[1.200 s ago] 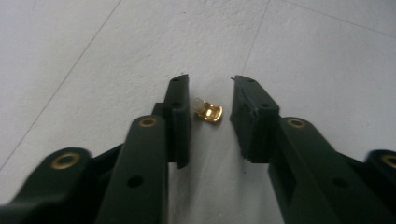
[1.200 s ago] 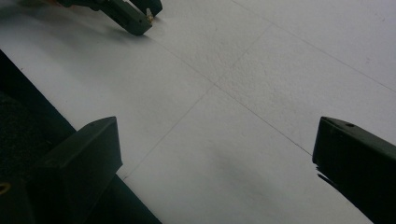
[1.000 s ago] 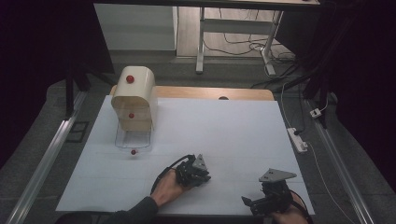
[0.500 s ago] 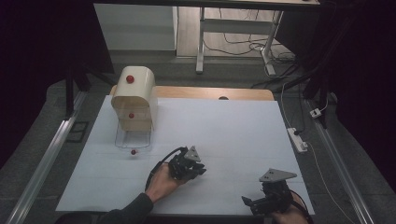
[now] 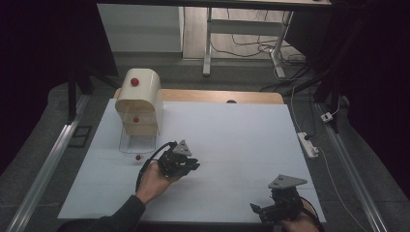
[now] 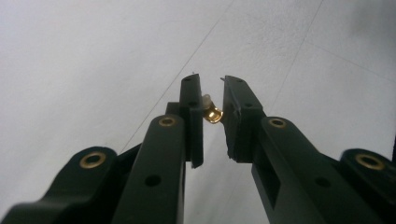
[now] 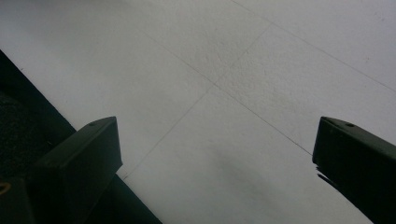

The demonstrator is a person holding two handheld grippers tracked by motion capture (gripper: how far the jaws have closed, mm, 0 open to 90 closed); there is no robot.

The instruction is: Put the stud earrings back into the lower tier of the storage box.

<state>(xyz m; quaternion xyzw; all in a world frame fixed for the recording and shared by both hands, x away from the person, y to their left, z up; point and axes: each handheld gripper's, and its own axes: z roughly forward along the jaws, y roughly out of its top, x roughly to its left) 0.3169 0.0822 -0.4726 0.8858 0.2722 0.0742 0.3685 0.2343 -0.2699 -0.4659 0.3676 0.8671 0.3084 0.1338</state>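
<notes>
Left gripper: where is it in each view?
High view: left gripper, left of centre, in the person's hand above the white sheet.
Left gripper view: its jaws rise from the bottom, closed on a small brass piece.
Right gripper view: right gripper, jaws wide apart.
Shared landmark: the white sheet's thin lines.

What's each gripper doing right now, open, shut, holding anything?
Left gripper: jaws nearly shut on a small shiny gold-coloured piece with a whitish end.
Right gripper: open, jaws wide apart, nothing between them, above the white table.
</notes>
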